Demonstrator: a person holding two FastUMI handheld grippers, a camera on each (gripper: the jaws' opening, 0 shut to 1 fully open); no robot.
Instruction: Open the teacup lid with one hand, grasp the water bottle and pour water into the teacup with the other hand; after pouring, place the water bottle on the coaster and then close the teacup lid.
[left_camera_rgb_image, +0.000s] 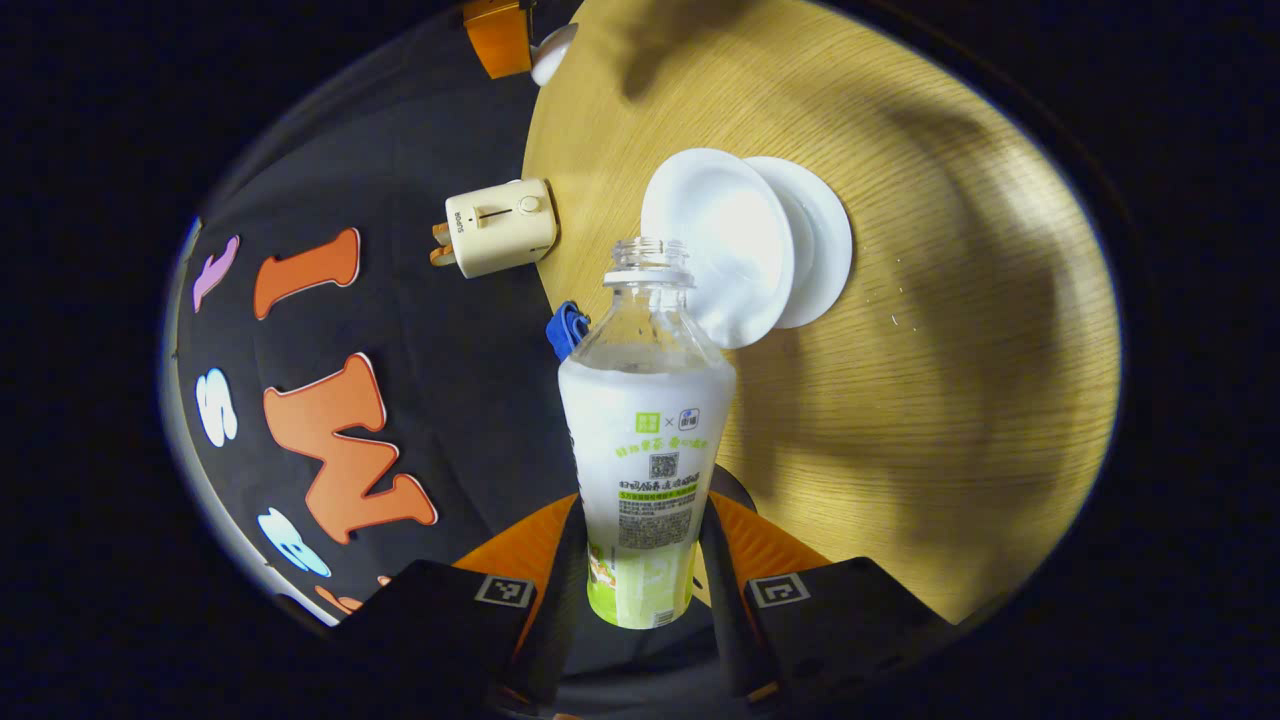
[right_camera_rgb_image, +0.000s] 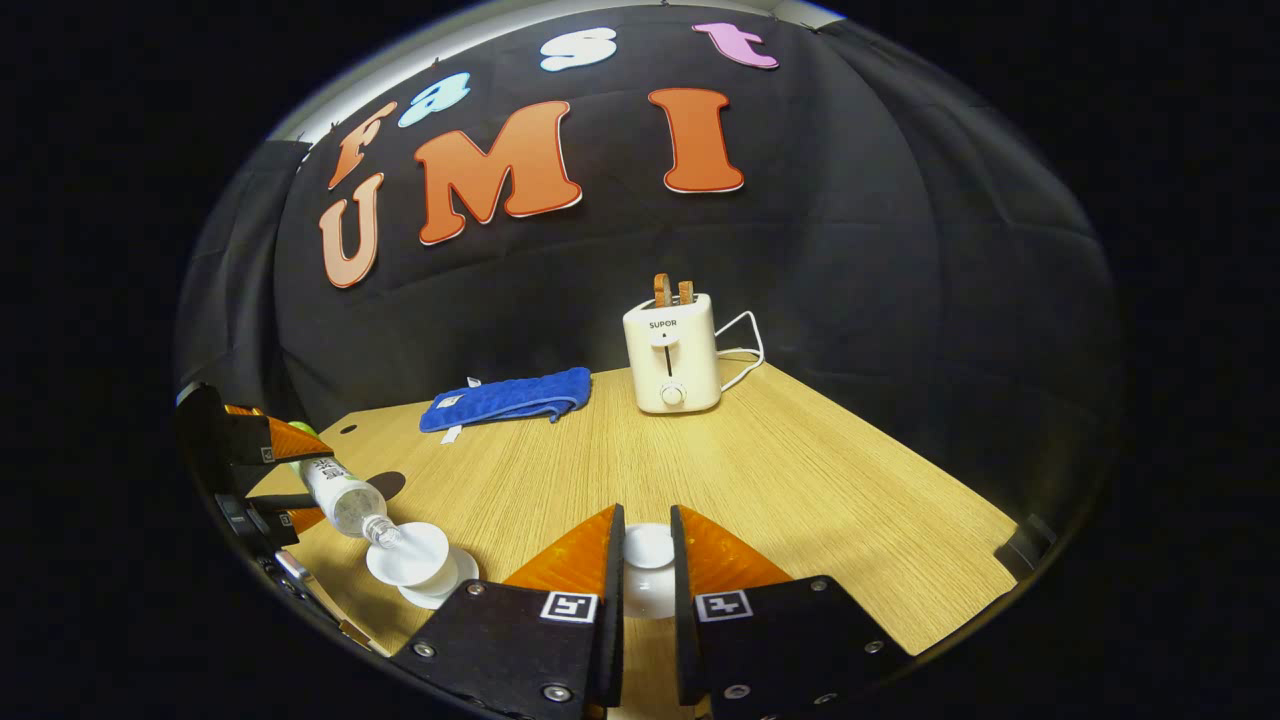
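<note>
Left gripper (left_camera_rgb_image: 645, 560), bottom mid of the left gripper view, squeezes the water bottle (left_camera_rgb_image: 645, 450) w/ both fingers. Bottle has no cap; its mouth is tipped over the white teacup (left_camera_rgb_image: 725, 240) on its saucer (left_camera_rgb_image: 825, 235), center frame, on the wood table (left_camera_rgb_image: 950, 400). Right gripper (right_camera_rgb_image: 645, 560), bottom mid of the right gripper view, pinches the white teacup lid (right_camera_rgb_image: 648, 545). Toaster (right_camera_rgb_image: 670, 350) sits mid frame, blue cloth (right_camera_rgb_image: 510, 398) to its left.

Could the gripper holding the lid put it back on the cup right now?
Probably not yet. The right gripper is shut on the lid, but the water bottle, held by the left gripper, is tilted with its mouth over the teacup, blocking the way.
</note>
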